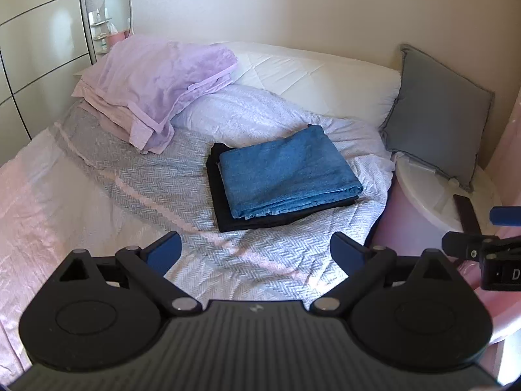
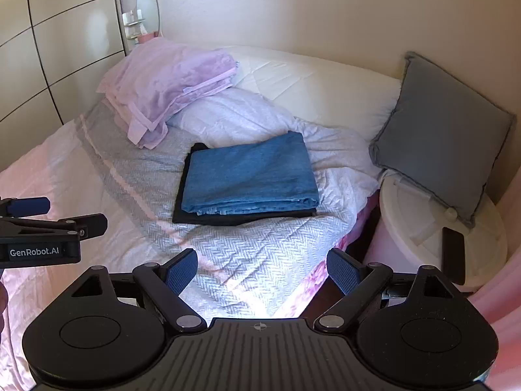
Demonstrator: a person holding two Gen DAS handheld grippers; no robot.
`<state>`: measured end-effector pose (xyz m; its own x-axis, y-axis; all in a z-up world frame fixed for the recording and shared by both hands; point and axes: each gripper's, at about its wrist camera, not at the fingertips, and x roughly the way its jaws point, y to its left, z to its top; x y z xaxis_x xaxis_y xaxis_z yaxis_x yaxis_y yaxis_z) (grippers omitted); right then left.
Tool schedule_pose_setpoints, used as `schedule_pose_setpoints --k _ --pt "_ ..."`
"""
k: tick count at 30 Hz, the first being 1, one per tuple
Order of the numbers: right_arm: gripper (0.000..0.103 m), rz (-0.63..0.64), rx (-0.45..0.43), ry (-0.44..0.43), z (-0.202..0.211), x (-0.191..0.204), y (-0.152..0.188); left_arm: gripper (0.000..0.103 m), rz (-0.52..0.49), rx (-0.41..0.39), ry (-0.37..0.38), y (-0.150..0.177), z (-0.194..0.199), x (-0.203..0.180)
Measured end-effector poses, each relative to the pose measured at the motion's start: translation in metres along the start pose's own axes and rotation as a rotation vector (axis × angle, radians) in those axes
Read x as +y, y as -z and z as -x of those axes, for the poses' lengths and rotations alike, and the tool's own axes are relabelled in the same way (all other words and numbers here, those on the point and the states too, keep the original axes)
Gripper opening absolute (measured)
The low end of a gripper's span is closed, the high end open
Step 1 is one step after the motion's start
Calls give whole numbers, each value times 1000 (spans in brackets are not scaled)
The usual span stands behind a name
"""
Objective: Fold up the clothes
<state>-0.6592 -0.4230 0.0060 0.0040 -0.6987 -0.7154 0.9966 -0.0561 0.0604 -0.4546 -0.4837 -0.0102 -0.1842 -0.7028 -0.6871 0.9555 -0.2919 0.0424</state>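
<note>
Bedroom | folded blue garment point(image 1: 286, 172) lies on a dark one point(image 1: 224, 208) mid-bed | left gripper point(image 1: 255, 254) and right gripper point(image 2: 262, 275) released, empty, near | risk: careless reach could rumple the stack

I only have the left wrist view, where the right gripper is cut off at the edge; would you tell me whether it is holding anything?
Observer: No. In the right wrist view the right gripper is open, with only the blanket showing through the gap.
Operator: Thank you. Does anything show below the blanket's near corner?
Observer: Yes, a pink flowered sheet shows there, just under the blanket's edge.
</note>
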Motion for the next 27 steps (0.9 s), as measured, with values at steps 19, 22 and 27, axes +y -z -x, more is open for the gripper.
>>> schedule_pose_setpoints --k 19,22,27 --pt "89 2 24 -33 -14 -3 -2 97 -8 22 -19 -1 -10 -11" --pt "89 22 20 -27 -15 -3 -5 97 3 21 -24 -4 -14 -12" --pt "89 72 13 -12 -18 -4 -10 97 15 23 -32 -7 -20 -17"
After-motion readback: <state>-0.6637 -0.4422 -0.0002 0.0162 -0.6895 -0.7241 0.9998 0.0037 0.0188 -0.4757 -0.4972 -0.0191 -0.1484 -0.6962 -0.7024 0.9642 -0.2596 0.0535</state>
